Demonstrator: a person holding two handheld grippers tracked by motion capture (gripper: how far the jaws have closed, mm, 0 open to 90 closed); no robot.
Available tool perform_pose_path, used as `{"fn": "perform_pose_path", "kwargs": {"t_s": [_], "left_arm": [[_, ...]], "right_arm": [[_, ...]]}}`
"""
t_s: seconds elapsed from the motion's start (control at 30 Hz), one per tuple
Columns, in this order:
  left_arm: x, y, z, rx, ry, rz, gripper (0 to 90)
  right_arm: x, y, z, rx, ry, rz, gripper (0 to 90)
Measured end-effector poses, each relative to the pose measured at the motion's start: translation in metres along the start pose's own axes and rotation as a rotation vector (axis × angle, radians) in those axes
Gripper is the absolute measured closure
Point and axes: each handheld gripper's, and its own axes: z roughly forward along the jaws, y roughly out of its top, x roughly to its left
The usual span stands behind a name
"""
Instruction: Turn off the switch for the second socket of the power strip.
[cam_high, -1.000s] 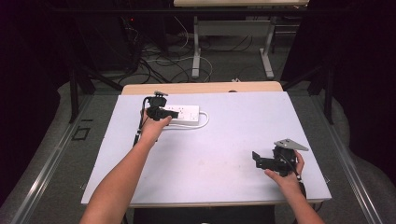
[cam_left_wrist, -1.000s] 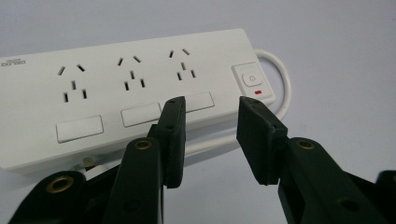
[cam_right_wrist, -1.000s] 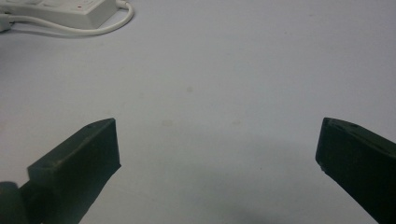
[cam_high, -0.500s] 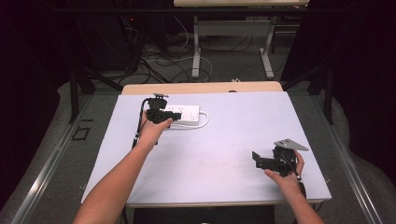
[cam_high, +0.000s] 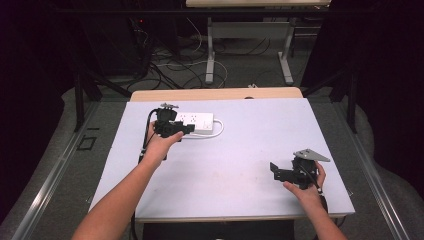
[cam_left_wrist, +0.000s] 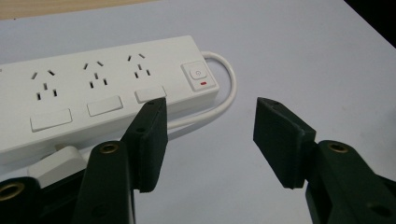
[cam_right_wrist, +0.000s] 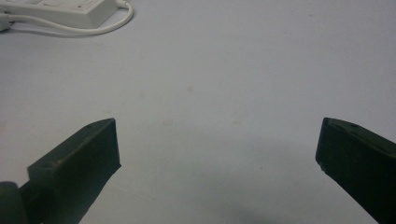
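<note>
Two grippers: the left gripper, jaws just opening with nothing between them, hovers beside the white power strip at the bench's far side; the right gripper gapes released.

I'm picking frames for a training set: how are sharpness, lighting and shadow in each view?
High view: soft and grainy, table evenly lit, surroundings nearly black. Left gripper view: power strip sharp, sockets and switch readable, no glare; the left claw up close is slightly soft. Right gripper view: dimmer, a broad soft shadow on the table by the right claw, power strip blurry at the top edge.
</note>
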Motion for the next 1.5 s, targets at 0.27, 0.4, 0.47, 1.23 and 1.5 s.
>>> {"fn": "perform_pose_path", "kwargs": {"t_s": [0.27, 0.4, 0.47, 1.23, 1.5], "left_arm": [[-0.003, -0.009, -0.011, -0.011, -0.021, 0.030, 40.0], [-0.004, -0.015, -0.016, -0.019, -0.033, 0.044, 37.8], [-0.004, -0.017, -0.018, -0.028, -0.034, 0.058, 35.8], [-0.012, -0.047, -0.039, -0.088, -0.057, 0.149, 19.5], [-0.014, -0.060, -0.042, -0.109, -0.073, 0.151, 12.1]], "right_arm": [[0.000, 0.000, -0.001, 0.001, -0.002, 0.001, 0.0], [0.000, 0.000, -0.001, 0.000, -0.003, -0.003, 0.0], [0.001, 0.000, -0.001, 0.001, -0.002, 0.003, 0.0], [0.001, 0.000, -0.001, 0.001, -0.001, -0.004, 0.0], [0.001, 0.000, -0.002, 0.001, -0.001, -0.004, 0.0]]}}
